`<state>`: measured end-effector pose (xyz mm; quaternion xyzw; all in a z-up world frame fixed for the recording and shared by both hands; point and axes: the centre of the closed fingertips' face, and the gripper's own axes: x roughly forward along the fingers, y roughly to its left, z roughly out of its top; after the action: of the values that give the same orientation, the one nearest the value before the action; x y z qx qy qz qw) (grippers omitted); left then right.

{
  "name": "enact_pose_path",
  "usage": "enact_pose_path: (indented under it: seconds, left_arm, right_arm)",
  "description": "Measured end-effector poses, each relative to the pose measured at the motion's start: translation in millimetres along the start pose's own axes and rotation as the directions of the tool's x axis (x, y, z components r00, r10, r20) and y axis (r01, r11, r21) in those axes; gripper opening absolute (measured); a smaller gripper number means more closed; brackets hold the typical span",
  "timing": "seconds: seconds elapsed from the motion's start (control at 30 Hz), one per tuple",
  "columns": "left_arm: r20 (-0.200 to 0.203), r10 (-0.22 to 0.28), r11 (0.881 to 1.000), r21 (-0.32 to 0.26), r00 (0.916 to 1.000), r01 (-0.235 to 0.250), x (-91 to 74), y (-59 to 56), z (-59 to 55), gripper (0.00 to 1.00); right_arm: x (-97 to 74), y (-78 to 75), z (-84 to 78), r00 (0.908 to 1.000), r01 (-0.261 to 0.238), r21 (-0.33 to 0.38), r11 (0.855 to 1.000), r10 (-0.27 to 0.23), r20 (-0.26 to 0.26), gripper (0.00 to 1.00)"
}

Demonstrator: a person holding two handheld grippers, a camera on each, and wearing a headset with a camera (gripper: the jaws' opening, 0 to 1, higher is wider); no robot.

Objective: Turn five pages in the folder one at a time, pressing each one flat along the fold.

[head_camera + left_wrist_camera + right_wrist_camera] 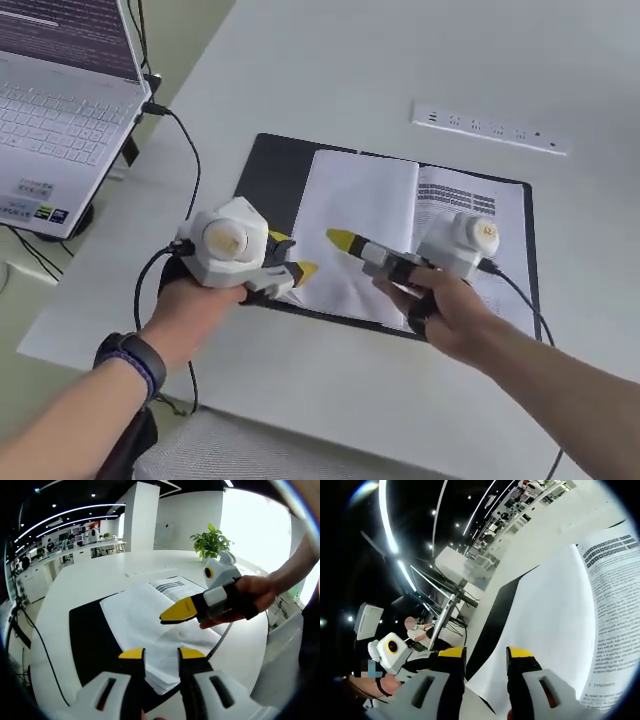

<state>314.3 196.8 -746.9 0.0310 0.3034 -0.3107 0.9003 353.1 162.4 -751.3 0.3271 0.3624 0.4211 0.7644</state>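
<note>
A black folder [265,175] lies open on the white table. A blank white page [360,215] rests over its left half, slightly raised, and a printed page [470,215] lies on the right half. My left gripper [295,272] hovers at the folder's near left edge, jaws open around nothing. The left gripper view has its yellow tips [162,655] just above the blank page's [145,620] near corner. My right gripper [342,240] points left over the blank page, open and holding nothing. Its own view looks past its tips [486,652] at the blank page [545,625] and the printed page [615,605].
An open laptop [60,90] sits at the far left with a black cable [190,160] running down past the folder. A white power strip [490,128] lies behind the folder. The table's near edge runs just below both hands.
</note>
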Motion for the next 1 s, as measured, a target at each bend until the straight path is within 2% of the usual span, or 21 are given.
enact_pose_path:
  seconds: [0.2, 0.33, 0.4, 0.43, 0.47, 0.5, 0.6, 0.73, 1.0]
  left_arm:
    - [-0.046, -0.007, 1.000, 0.015, 0.9989, 0.008, 11.7, -0.7, -17.0, 0.11]
    - [-0.087, 0.001, 1.000, 0.017, 0.9962, 0.001, 16.9, -0.1, -31.2, 0.04]
    - [-0.152, 0.030, 0.997, 0.071, 0.9879, -0.019, 17.5, 2.9, -44.2, 0.00]
    - [-0.167, 0.048, 0.994, 0.108, 0.9849, -0.030, 18.7, 5.4, -47.1, 0.00]
    - [-0.208, 0.047, 0.991, 0.134, 0.9770, -0.019, 19.5, 3.8, -55.7, 0.00]
    - [-0.234, 0.032, 0.991, 0.133, 0.9717, -0.001, 20.5, 0.1, -62.7, 0.00]
    - [-0.233, 0.038, 0.991, 0.137, 0.9717, -0.006, 21.4, -0.1, -64.0, 0.00]
    - [-0.232, 0.039, 0.994, 0.107, 0.9720, -0.014, 20.4, 1.2, -63.3, 0.00]
    - [-0.226, 0.041, 0.996, 0.085, 0.9732, -0.022, 18.8, 0.9, -63.5, 0.00]
  right_arm:
    - [-14.5, 0.9, 10.4, 0.9995, 0.014, -0.007, 1.000, -0.014, 0.028, 0.29]
    - [-23.4, -5.9, 17.3, 0.9984, 0.031, 0.000, 1.000, -0.031, 0.046, 0.29]
    - [-26.1, -8.7, 20.1, 0.9980, 0.037, -0.002, 0.999, -0.037, 0.052, 0.29]
    - [-27.2, -9.7, 21.5, 0.9977, 0.040, -0.002, 0.999, -0.040, 0.055, 0.29]
    - [-28.8, -10.5, 23.4, 0.9974, 0.041, -0.001, 0.999, -0.041, 0.059, 0.29]
    - [-29.4, -11.8, 25.2, 0.9971, 0.042, -0.002, 0.999, -0.042, 0.063, 0.29]
    - [-30.8, -16.1, 30.6, 0.9962, 0.050, -0.003, 0.999, -0.049, 0.072, 0.28]
    - [-31.9, -18.8, 37.4, 0.9954, 0.052, -0.010, 0.999, -0.051, 0.082, 0.28]
    - [-33.2, -36.9, 55.2, 0.9921, 0.078, -0.014, 0.997, -0.077, 0.100, 0.24]
